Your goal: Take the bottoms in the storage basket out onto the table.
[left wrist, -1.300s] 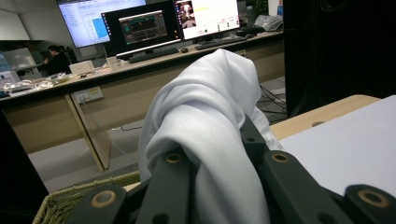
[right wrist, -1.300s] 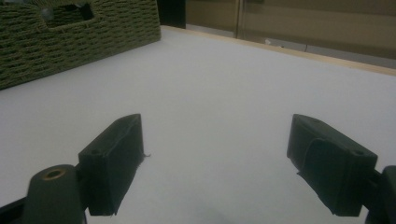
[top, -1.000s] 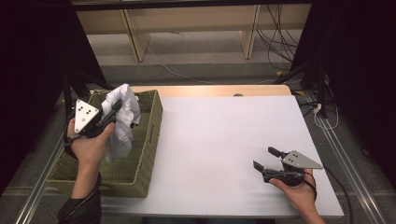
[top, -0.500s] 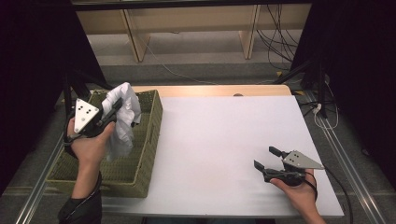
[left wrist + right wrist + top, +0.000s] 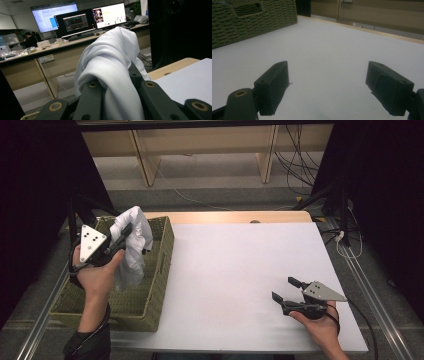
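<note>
A white cloth (image 5: 131, 245) hangs bunched above the green wicker basket (image 5: 159, 285) at the table's left. My left gripper (image 5: 122, 236) is shut on it, held up over the basket by a hand. In the left gripper view the white cloth (image 5: 112, 72) drapes over and between the black jaws, hiding their tips. My right gripper (image 5: 284, 290) rests low on the white table (image 5: 235, 265) near the front right, jaws wide open, nothing between them. In the right gripper view the right gripper (image 5: 329, 87) has bare tabletop between its fingers (image 5: 273, 86).
The wicker basket (image 5: 249, 20) stands at the far left of the right gripper view. A wooden strip (image 5: 235, 216) edges the table's far side, with cables and shelving (image 5: 200, 145) on the floor beyond. Metal rails (image 5: 372, 305) run along the table's right side.
</note>
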`<state>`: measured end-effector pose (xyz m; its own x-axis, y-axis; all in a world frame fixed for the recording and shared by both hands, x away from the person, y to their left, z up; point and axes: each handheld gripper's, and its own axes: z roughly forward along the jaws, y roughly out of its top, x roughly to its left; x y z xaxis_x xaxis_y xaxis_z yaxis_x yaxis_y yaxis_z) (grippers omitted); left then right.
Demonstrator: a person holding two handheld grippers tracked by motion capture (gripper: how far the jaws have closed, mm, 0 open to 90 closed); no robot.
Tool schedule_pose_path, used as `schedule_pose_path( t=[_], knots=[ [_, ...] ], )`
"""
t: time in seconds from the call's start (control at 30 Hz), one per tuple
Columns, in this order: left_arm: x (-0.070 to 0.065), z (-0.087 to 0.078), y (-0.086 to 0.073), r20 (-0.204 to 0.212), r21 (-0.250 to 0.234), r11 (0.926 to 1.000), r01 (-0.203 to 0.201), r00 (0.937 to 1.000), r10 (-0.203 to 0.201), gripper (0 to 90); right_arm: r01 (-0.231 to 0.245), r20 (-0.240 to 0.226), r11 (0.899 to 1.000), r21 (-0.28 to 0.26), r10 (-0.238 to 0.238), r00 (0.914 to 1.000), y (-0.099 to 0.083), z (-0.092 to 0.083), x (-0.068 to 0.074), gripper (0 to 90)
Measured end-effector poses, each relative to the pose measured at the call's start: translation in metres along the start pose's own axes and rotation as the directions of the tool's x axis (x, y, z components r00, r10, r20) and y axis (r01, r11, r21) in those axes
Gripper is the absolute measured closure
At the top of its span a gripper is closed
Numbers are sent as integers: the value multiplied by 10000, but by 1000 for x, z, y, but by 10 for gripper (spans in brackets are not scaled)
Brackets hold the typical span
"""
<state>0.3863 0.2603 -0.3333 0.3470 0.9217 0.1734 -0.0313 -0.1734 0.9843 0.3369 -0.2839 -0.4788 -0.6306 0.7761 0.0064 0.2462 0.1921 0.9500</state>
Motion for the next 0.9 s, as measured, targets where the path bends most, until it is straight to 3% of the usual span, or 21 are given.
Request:
schedule_pose_path(
  t=[0.9],
  knots=[
    [-11, 0, 13, 82, -287, 9993, -233, 9997, 235, 778, -2, -45, 10000, -94, 2, 10000, 0, 0, 0, 195]
  ],
)
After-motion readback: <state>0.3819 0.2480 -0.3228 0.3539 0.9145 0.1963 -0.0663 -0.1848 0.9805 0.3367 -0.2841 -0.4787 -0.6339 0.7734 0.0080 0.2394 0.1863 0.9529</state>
